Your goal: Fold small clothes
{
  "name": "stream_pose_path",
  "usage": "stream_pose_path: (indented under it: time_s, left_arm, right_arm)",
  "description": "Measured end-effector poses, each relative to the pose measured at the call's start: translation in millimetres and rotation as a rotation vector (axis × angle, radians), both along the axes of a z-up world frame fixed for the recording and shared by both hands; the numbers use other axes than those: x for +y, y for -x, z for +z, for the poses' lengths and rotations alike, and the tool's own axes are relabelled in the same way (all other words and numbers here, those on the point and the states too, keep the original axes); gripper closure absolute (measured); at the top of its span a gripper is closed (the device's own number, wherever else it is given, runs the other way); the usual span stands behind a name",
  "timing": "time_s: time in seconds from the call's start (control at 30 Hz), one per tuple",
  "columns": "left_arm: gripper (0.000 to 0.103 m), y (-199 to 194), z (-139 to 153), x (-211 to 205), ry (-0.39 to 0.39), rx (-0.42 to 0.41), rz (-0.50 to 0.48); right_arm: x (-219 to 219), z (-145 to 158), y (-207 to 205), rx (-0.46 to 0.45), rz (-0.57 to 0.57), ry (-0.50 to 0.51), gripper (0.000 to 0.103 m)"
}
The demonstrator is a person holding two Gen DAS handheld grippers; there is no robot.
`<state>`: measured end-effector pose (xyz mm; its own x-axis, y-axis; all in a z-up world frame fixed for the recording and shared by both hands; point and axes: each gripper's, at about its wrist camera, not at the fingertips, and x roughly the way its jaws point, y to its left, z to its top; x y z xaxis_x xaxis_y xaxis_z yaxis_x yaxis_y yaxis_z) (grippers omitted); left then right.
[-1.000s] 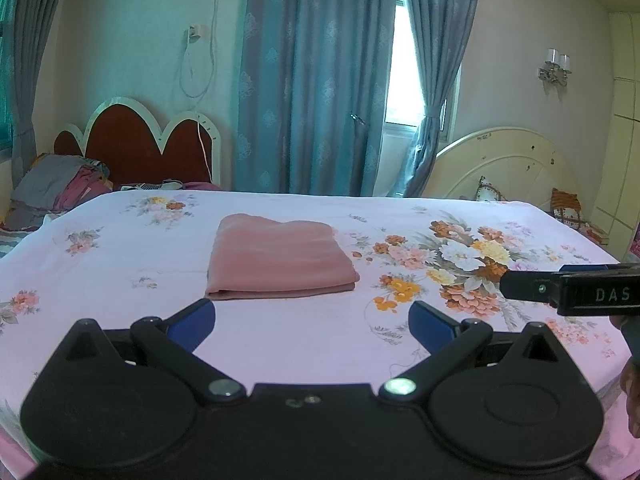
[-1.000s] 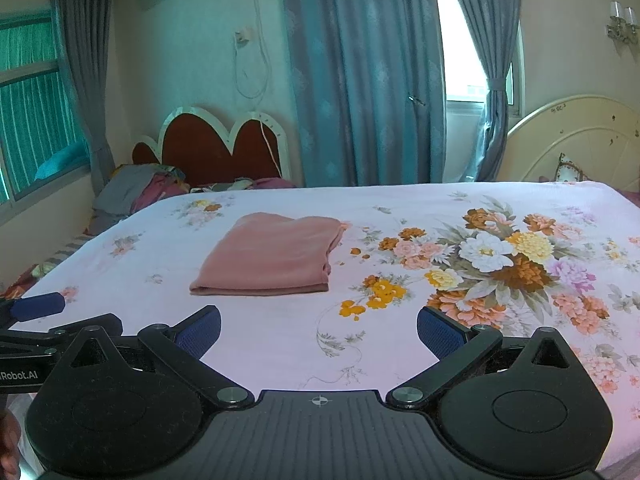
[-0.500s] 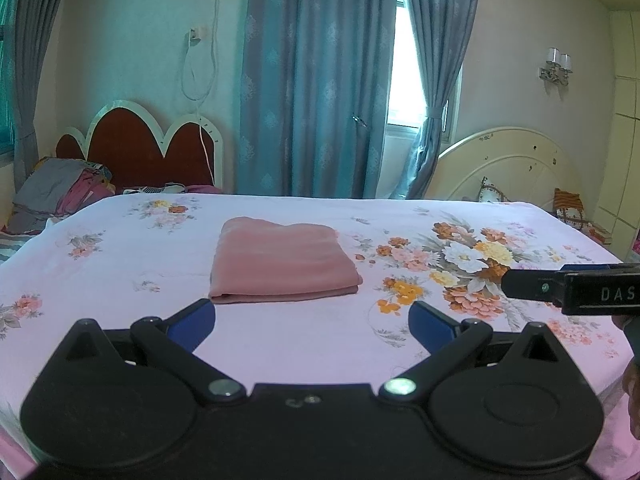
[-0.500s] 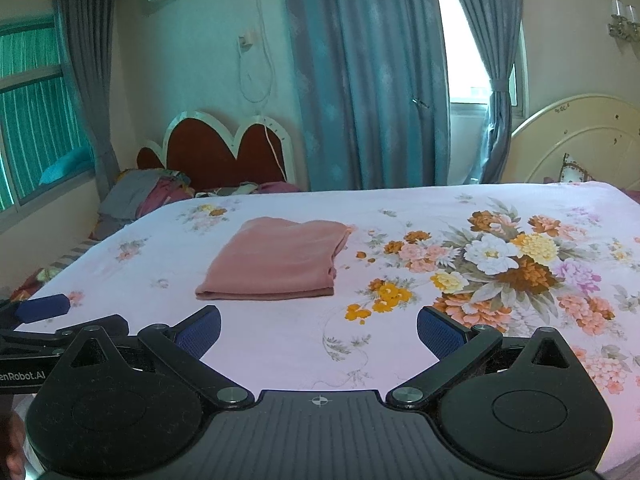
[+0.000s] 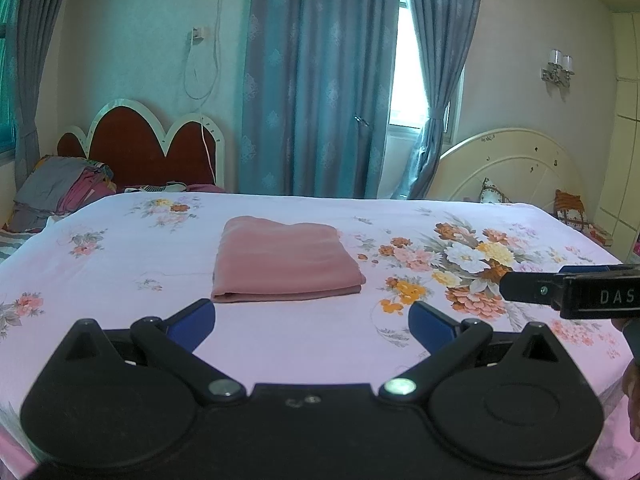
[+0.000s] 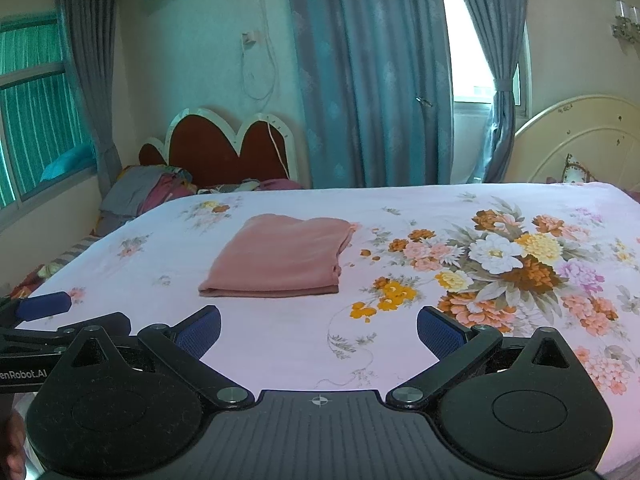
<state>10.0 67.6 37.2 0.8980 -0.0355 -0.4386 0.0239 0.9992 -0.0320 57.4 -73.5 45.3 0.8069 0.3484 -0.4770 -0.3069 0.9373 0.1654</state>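
Two grippers, both mine, hang over the near edge of the bed (image 5: 120, 264), and neither holds anything. My left gripper (image 5: 312, 320) has its blue-padded fingers (image 5: 192, 320) spread wide, nothing but flowered sheet showing between them. My right gripper (image 6: 318, 328) is just as wide, its textured blue pads (image 6: 440, 334) well apart over the same sheet.

The pink folded cloth (image 5: 284, 260) lies flat on the bed, beyond my fingertips and apart from them. From the left wrist view it sits just past the left finger, squared off, with its layered edge facing me. From the right wrist view the cloth (image 6: 280, 256) lies farther toward my left side, its stacked edges showing at the near and right-hand sides.

To the right of the cloth the sheet carries a big printed bouquet (image 6: 512, 256) of white, yellow and orange flowers. Behind the cloth stands a red scalloped headboard (image 5: 148, 152), with a heap of grey and pink bedding (image 5: 60, 196) left of it. Blue curtains (image 5: 320, 80) hang on the wall behind the cloth, beside a bright window.

Each gripper shows in the other's camera: the right one at the right edge of the left view (image 5: 568, 288), the left one at the left edge of the right view (image 6: 40, 306).
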Motion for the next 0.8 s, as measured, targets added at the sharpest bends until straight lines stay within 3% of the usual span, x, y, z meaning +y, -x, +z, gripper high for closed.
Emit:
stream_pose_path:
  time_s: [0.8]
  left_arm:
    - [0.001,-1.3,-1.1,-0.6,0.000,-0.002,0.004]
  right_arm:
    - [-4.8,-4.0,-4.0,0.004,0.011,0.008,0.000]
